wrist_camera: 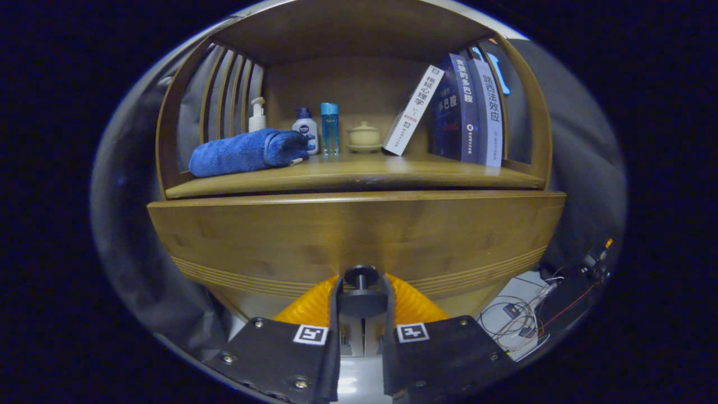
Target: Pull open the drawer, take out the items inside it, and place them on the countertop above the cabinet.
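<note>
Drawer (359, 235) front sits closed, directly ahead below the shelf (353, 179). Gripper (362, 306) fingers pinch its dark knob (360, 276) from both sides. Risk, by my reading: the knob is small and round, so an off-axis pull could slip the pads off or jam the drawer crooked.

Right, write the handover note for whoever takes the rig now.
Tool: fingers closed around the drawer's knob, one on each side.
Drawer: its front stands out from under the shelf; how far it is open and what is inside are hidden.
Shelf above holds a blue towel, bottles, a small pot and books.
Done: knob gripped.
Left: pull the drawer out, lift out the items, set them on the countertop.
</note>
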`<state>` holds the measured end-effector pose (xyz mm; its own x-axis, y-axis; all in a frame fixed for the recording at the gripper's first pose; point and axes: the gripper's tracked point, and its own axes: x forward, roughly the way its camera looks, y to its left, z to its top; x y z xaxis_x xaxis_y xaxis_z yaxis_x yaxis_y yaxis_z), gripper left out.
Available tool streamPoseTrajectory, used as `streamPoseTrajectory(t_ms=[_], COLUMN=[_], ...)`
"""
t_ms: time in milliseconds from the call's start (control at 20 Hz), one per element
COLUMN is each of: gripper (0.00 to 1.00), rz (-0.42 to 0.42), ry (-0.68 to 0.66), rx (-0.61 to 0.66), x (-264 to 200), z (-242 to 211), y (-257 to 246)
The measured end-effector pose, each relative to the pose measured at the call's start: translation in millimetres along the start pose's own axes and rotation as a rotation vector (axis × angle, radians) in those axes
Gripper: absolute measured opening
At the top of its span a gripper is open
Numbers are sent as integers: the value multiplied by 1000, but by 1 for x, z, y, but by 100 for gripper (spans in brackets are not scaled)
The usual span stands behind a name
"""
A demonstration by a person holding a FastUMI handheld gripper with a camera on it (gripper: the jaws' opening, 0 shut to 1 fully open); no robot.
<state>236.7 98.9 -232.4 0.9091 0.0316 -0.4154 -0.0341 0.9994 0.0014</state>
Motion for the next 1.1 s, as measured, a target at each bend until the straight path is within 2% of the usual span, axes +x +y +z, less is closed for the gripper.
streamPoseTrajectory(t_ms=[450, 1100], gripper=[31, 30], rz=[-9, -31], ry=[-16, 45], rx=[27, 30], x=[-53, -104], z=[-17, -42], y=[-5, -11])
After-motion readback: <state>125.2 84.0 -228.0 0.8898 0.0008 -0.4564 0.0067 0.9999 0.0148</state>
